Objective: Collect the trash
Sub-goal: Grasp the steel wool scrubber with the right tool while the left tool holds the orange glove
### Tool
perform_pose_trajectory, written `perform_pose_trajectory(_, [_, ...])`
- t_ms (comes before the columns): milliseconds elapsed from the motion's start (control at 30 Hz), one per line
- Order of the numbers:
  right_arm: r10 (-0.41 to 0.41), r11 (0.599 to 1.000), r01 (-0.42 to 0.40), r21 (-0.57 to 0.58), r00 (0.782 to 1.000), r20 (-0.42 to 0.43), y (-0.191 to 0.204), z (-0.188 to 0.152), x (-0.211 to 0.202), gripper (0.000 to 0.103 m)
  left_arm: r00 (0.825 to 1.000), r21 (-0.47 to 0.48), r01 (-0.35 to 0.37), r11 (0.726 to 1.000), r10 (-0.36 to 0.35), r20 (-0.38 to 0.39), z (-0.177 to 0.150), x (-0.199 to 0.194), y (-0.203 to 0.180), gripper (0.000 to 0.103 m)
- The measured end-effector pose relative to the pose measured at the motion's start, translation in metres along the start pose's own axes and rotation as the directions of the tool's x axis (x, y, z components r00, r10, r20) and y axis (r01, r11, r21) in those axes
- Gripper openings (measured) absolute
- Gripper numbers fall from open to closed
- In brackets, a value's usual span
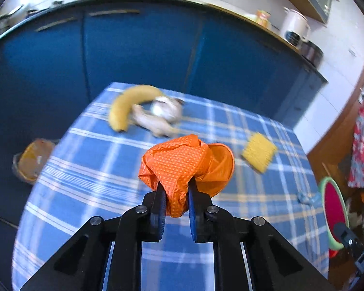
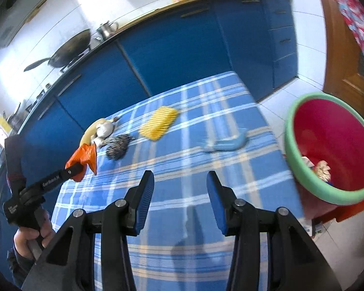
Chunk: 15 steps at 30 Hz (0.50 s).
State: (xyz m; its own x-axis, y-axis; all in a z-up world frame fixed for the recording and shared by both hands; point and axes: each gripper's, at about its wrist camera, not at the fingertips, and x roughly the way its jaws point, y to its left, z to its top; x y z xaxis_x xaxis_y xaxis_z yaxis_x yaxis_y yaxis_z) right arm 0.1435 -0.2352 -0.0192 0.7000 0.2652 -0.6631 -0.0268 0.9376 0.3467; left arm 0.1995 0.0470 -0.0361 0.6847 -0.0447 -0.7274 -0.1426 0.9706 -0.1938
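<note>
Pinched in the left gripper (image 1: 176, 191), the crumpled orange glove (image 1: 184, 162) hangs above the tabletop (image 1: 89, 194). Right gripper (image 2: 180, 184) stands spread, empty. Carry the glove toward the red bin (image 2: 332, 145) at three o'clock, keeping the pinch firm until it is over the rim.

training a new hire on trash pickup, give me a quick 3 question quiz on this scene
1. True or false: the left gripper has its jaws shut on the orange wrapper.
2. Which stands beside the table's edge near the right gripper? A) red bin with green rim B) black bin C) cardboard box
3. Fill in: the yellow sponge lies on the blue ____ tablecloth.

Key: 1 true; 2 A; 3 plaid.
</note>
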Motion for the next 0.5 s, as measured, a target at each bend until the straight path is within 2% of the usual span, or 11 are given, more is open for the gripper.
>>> perform_pose_trajectory(267, [0.029,0.997,-0.032,-0.067,0.999,-0.040,0.052,0.007,0.040,0.047,0.998,-0.103,-0.038,0.994,0.043,0.042,0.012,0.007,0.046,0.015])
perform_pose_trajectory(500, [0.044,0.992,-0.052,-0.114,0.996,-0.076,0.092,0.010,0.086,0.047,0.993,-0.151,-0.086,0.985,0.096,0.064,0.012,0.017,0.069,0.015])
